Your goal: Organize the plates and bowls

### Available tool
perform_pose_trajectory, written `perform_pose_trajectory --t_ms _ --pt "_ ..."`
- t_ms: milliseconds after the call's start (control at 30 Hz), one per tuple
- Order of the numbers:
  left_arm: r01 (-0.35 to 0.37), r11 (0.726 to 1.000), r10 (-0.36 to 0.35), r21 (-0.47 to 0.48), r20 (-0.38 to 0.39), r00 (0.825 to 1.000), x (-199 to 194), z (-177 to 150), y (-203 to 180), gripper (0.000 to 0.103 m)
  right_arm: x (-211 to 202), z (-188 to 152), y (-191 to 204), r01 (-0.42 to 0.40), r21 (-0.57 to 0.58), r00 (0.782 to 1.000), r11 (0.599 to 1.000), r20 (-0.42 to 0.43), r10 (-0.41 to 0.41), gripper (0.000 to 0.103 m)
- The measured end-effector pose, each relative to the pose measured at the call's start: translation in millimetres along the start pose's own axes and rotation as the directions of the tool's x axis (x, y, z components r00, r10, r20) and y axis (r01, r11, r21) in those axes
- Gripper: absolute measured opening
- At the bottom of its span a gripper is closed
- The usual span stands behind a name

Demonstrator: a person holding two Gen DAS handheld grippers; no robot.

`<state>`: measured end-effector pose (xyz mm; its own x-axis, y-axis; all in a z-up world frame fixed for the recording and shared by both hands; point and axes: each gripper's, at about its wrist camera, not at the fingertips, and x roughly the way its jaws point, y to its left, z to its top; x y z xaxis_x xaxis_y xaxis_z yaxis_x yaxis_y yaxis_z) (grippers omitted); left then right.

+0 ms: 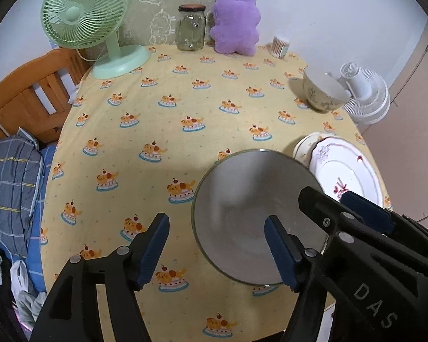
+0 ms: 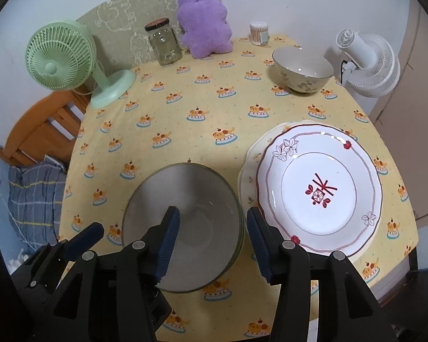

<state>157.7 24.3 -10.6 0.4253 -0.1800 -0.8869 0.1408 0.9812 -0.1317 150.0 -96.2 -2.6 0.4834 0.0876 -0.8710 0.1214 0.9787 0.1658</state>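
Nearby, both grippers' fingers [image 1: 279, 245] [image 2: 168, 242] stand apart around the grey bowl [image 2: 182, 233], stacked plates [image 2: 319, 191] just beside.

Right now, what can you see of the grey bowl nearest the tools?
The grey bowl is round, plain and matte-looking inside, with a thin pale rim, empty and upright on the tablecloth. It sits just left of the stacked plates. Both tools straddle its rim, left tool, right tool, jaws open, pads not pressing it.

Both grippers [image 1: 216, 249] [image 2: 211, 246] parted, empty
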Motion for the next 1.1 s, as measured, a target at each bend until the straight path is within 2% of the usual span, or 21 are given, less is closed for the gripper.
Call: perform_pose_trajectory --t_ms 67,200,533,900,1000,1100 --pt "0.003 1.000 -0.003 -0.005 0.015 1.000 -6 0 1 0.073 -8 1 3 -0.024 -0.020 1.000 1.000 0.015 0.024 0.053" --pt "-0.016 1.000 0.016 -0.001 0.040 0.999 -17 3 -1 0.074 -21 4 8 -0.014 -0.058 0.999 0.998 0.051 0.017 0.053" --pt "-0.060 0.997 0.064 -0.038 0.102 0.993 -28 21 -21 0.074 -33 26 -4 -0.039 -0.098 0.993 0.994 0.103 0.049 0.053" --pt "-0.107 0.993 0.112 -0.051 0.120 0.986 -10 64 -80 0.074 -28 76 -52 -0.047 -0.137 0.993 0.989 0.100 0.061 0.054" --pt "-0.117 0.991 0.124 -0.062 0.126 0.984 -5 77 -98 0.074 -26 92 -72 -0.037 -0.139 0.993 0.990 0.108 0.052 0.061" --pt "-0.117 0.990 0.127 -0.081 0.129 0.983 1 90 -114 0.074 -23 108 -90 -0.045 -0.140 0.992 0.989 0.109 0.061 0.062"
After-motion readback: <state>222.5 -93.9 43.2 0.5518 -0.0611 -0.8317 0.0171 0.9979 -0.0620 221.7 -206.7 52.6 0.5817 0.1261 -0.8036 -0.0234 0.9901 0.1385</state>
